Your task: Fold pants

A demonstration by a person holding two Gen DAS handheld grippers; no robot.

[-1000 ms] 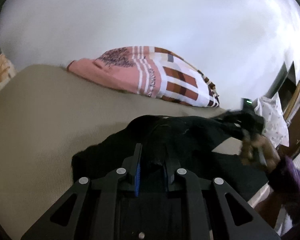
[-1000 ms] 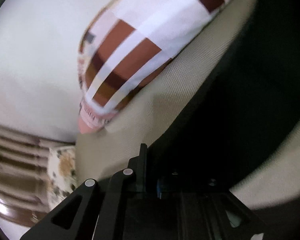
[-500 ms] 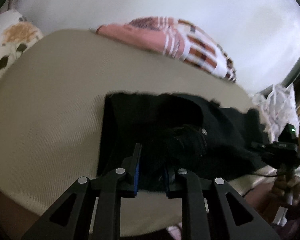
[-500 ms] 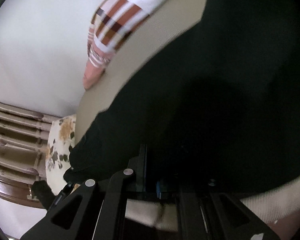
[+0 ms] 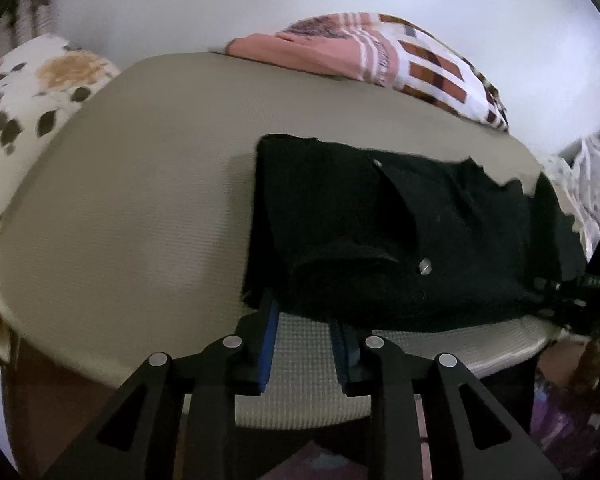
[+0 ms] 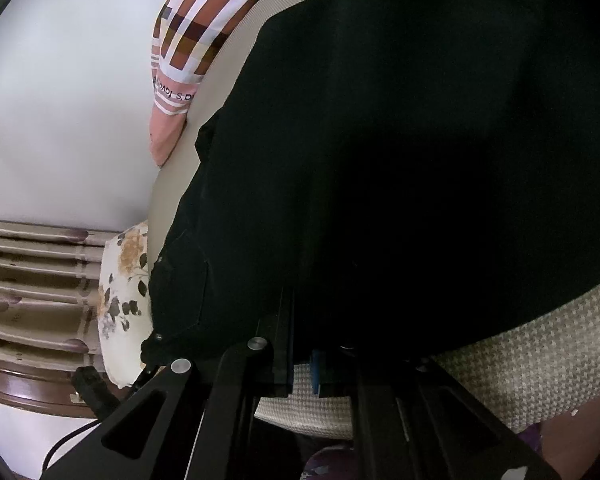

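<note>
Black pants point(image 5: 400, 232) lie folded on a beige mattress point(image 5: 140, 208), their near edge along the mattress front. My left gripper point(image 5: 304, 312) has its tips at the pants' near left corner, fingers slightly apart with cloth over the tips. In the right wrist view the pants point(image 6: 400, 160) fill most of the frame. My right gripper point(image 6: 312, 344) sits at their near edge, tips hidden under the cloth. The right gripper also shows at the right edge of the left wrist view point(image 5: 572, 292).
A pink and checked pillow point(image 5: 380, 52) lies at the far side against a white wall. A floral pillow point(image 5: 24, 92) lies at the left near a wooden headboard point(image 6: 32, 292). White patterned cloth point(image 5: 596, 184) hangs at the far right.
Both grippers have pulled back toward the mattress front edge. The pants have come down from being lifted and now lie flat and folded.
</note>
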